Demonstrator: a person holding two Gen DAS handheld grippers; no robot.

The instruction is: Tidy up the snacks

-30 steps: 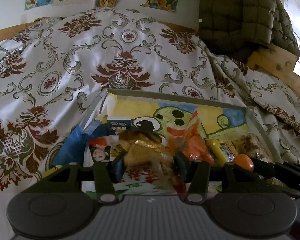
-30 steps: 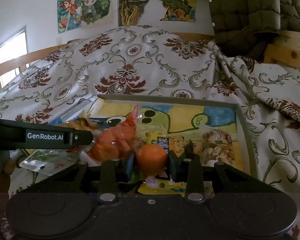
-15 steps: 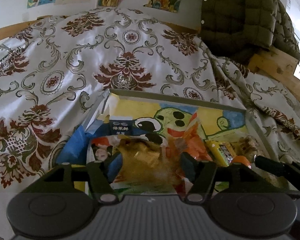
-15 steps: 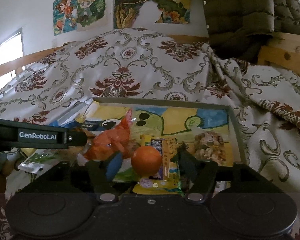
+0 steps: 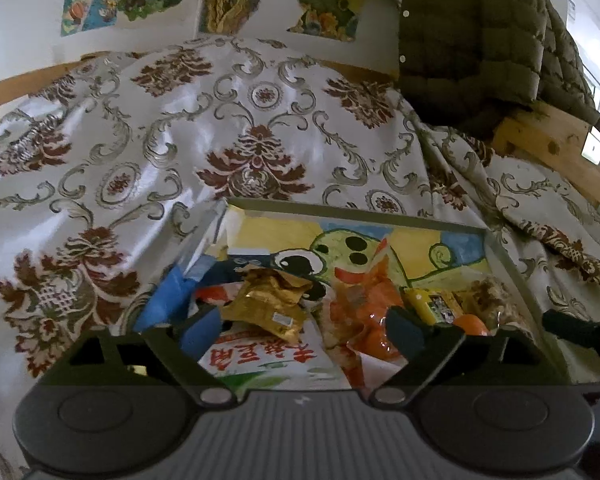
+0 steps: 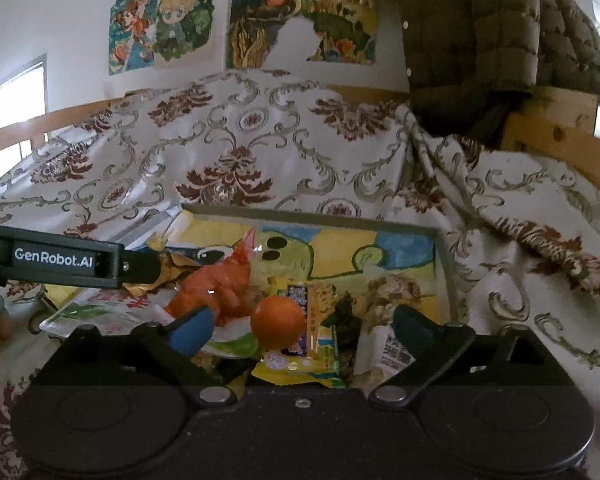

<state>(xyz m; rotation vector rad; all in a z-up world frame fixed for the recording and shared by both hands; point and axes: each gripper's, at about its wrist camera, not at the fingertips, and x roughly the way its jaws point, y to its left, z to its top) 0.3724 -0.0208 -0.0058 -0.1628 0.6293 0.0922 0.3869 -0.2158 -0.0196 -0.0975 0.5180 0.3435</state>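
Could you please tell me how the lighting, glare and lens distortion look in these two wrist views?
Left wrist view: heavy fisheye bowing with black corners, bright sheen on the bedspread, the tray of snacks rather dim. Right wrist view: same curved edges, an overexposed window at left, a small glint on the orange wrapper.

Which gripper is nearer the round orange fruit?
Right. The right gripper has the round orange fruit between its just-opened jaws, untouched; the left gripper sits beside it, over the gold packet.
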